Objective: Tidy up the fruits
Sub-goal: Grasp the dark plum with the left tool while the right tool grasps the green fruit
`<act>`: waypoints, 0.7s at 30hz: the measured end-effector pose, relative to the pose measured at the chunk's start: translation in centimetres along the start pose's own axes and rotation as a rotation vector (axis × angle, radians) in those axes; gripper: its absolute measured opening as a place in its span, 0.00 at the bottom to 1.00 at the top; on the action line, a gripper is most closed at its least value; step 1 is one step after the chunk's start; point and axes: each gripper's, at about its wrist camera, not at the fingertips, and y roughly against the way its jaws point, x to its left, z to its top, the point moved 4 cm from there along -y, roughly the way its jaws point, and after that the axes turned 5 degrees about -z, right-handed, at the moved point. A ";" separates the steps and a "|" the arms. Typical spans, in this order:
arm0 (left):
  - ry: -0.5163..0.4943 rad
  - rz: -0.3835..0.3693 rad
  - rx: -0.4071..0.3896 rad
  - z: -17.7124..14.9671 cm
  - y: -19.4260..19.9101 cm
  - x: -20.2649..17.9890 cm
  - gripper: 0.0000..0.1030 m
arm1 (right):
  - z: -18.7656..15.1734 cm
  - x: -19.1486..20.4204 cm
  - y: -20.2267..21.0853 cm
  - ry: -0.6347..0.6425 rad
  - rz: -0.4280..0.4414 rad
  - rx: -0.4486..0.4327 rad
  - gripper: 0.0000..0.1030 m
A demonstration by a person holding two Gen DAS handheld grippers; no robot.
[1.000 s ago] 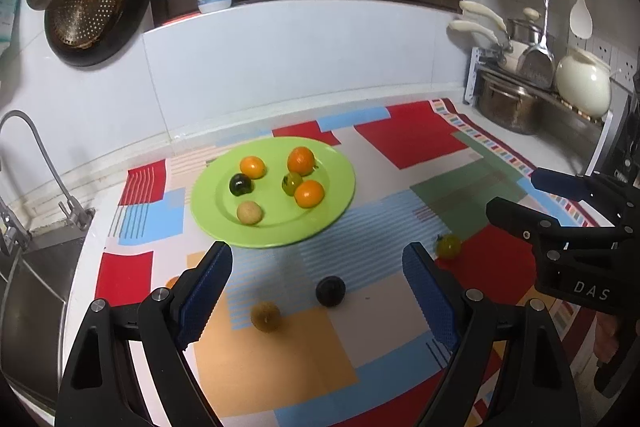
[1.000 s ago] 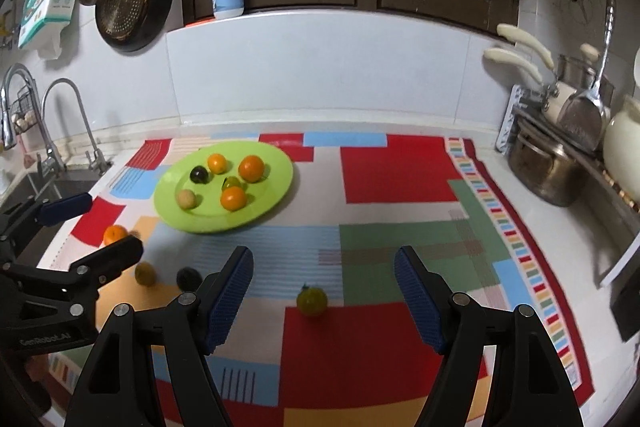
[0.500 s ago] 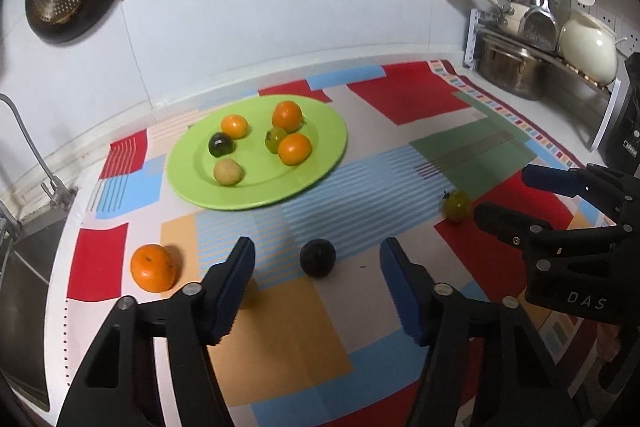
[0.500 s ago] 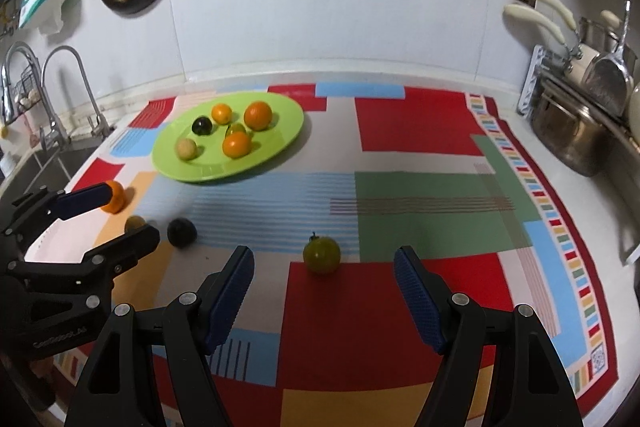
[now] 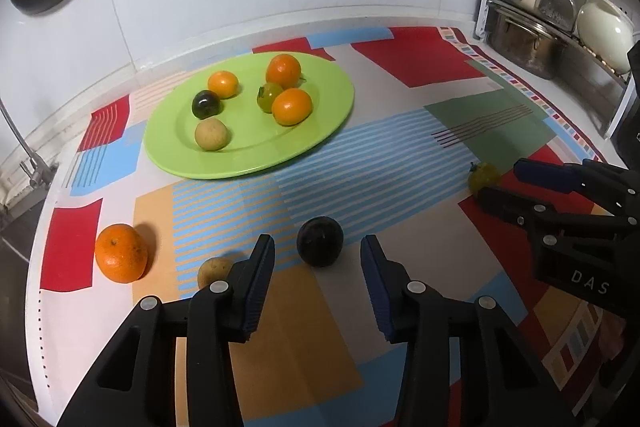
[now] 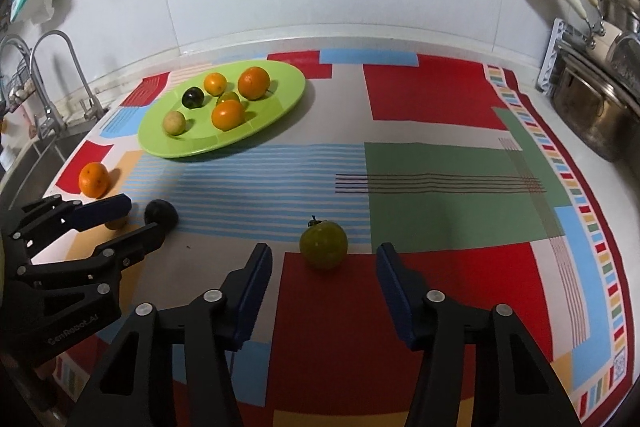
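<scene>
- Fruits: six sit on the green plate (image 5: 320, 131) at 11 o'clock in your left view; four lie loose on the patterned cloth (image 6: 440, 99) covering the surface.
- Your left gripper (image 5: 318, 259) has its fingers wide, with the dark plum (image 5: 320, 241) just ahead between the tips, untouched.
- The tan fruit (image 5: 214, 269) and the orange (image 5: 121, 253) lie at 9 o'clock of it.
- Your right gripper (image 6: 324, 261) is spread wide too, the green tomato (image 6: 323, 244) between its tips, not gripped.

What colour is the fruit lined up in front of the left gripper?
Very dark purple, almost black fruit; clearest in the left wrist view.
</scene>
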 end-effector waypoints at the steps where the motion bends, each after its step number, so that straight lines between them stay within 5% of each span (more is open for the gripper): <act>1: 0.001 0.000 0.004 0.0 -0.2 0.0 0.41 | 0.0 0.0 -0.2 -0.001 0.002 0.003 0.50; 21: 0.019 -0.045 0.038 0.3 -1.4 0.5 0.26 | 0.3 0.2 -2.1 -0.006 0.037 0.044 0.29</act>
